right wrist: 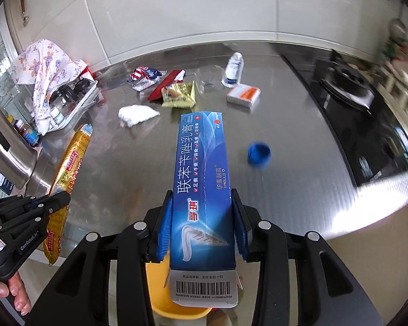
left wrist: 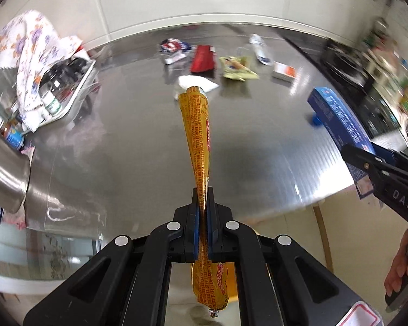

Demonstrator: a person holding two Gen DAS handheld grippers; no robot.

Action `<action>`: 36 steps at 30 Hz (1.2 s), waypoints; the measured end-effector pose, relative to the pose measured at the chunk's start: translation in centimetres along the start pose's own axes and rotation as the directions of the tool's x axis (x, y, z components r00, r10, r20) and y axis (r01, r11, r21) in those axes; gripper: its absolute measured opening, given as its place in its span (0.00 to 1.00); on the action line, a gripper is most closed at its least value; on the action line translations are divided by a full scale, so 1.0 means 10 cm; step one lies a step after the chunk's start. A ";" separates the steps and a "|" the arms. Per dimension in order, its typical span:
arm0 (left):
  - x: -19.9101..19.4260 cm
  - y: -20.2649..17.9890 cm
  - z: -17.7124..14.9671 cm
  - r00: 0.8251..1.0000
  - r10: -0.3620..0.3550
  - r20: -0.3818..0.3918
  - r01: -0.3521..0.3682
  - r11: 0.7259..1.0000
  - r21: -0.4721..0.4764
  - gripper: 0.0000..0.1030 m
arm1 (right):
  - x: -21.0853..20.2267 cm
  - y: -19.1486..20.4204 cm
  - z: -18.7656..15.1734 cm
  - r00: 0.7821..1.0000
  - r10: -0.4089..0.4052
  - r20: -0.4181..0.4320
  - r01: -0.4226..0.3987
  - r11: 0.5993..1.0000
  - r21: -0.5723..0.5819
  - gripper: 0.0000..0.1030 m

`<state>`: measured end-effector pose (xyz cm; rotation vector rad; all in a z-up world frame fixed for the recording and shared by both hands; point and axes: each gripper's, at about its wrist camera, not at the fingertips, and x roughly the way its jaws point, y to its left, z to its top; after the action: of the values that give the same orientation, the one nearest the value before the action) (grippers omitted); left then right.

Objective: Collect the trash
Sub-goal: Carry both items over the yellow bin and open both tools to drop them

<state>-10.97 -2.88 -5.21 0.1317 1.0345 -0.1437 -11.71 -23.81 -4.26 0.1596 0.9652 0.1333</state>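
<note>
Between the blue pads of the left claw [left wrist: 203, 198] a yellow sausage wrapper [left wrist: 198, 135] is pinched, the pads pressed flat against it; its long end is seen stretching forward over the steel counter [left wrist: 122, 146], while its clipped tail hangs below and behind the fingers. Between the pads of the right claw [right wrist: 202, 203] a blue carton [right wrist: 201, 179] is gripped by its long sides, its barcode flap pointing back toward the camera and its far end reaching out ahead. Below that claw, under the carton's near end, a yellow bin [right wrist: 174, 307] is partly seen.

Ahead of both claws, near the wall, the remaining litter is spread on the counter: a white tissue [right wrist: 137, 114], a red wrapper [right wrist: 164, 84], a red-white-blue wrapper [right wrist: 145, 77], a yellow-green snack bag [right wrist: 180, 95], a small white bottle [right wrist: 234, 69] lying on its side, and an orange-and-white box [right wrist: 244, 95]. Just ahead and to the right of the right claw a blue cap [right wrist: 259, 154] is seen, blurred. Far to the left, a tray of bottles [right wrist: 76, 100] is draped with a floral cloth [right wrist: 45, 68]. To the right of the right claw a black stove [right wrist: 361, 125] is set into the counter. From the right wrist view the left claw is seen low on the left, with the wrapper passing through it.
</note>
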 end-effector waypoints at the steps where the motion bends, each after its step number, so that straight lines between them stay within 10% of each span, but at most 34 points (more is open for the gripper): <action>1: -0.04 0.00 -0.07 1.000 -0.008 0.002 0.008 1.000 0.015 0.05 | -0.08 0.04 -0.13 1.000 -0.012 0.001 0.012 1.000 0.015 0.40; 18: -0.13 0.00 -1.77 0.973 -0.128 -0.193 0.169 0.962 0.214 0.05 | -0.49 0.52 -1.82 0.977 -0.030 -0.211 0.035 0.999 0.022 0.40; 27: 0.47 -0.17 -1.94 0.913 -0.239 -0.331 0.348 0.879 0.325 0.05 | 0.19 0.27 -1.98 0.913 0.065 -0.402 -0.087 0.996 -0.037 0.40; 36: 1.41 -0.38 -2.05 0.887 -0.157 -0.434 0.350 0.842 0.410 0.05 | 1.27 0.12 -2.11 0.846 0.069 -0.528 -0.153 0.981 -0.117 0.40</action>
<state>-21.83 -3.77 -27.89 0.4894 1.3956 -0.6490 -22.00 -18.74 -26.06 0.0329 1.4878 0.3735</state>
